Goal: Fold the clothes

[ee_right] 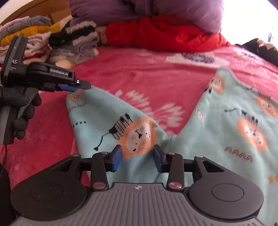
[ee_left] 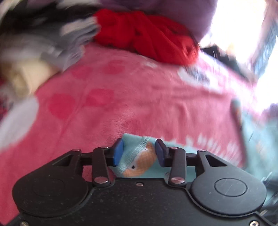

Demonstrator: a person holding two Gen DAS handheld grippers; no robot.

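Observation:
Light teal baby trousers [ee_right: 217, 132] printed with orange lions lie on the pink blanket [ee_right: 142, 73], their two legs spread in a V. In the left wrist view my left gripper [ee_left: 139, 153] is open; the hemmed end of the left trouser leg [ee_left: 139, 156] sits loose between its blue pads, with gaps on both sides. The right wrist view shows the same left gripper [ee_right: 86, 86], held by a black-gloved hand [ee_right: 19, 111], at that leg's far end. My right gripper [ee_right: 137, 157] stands open over a lion print near the crotch, and its pads do not press the cloth.
Stacks of folded clothes [ee_right: 57, 40] stand at the back left of the bed. A crumpled red garment [ee_right: 161, 34] lies in front of a purple pillow [ee_right: 139, 8]. A dark object [ee_right: 262, 48] sits at the far right edge. Bright window light washes out the right side.

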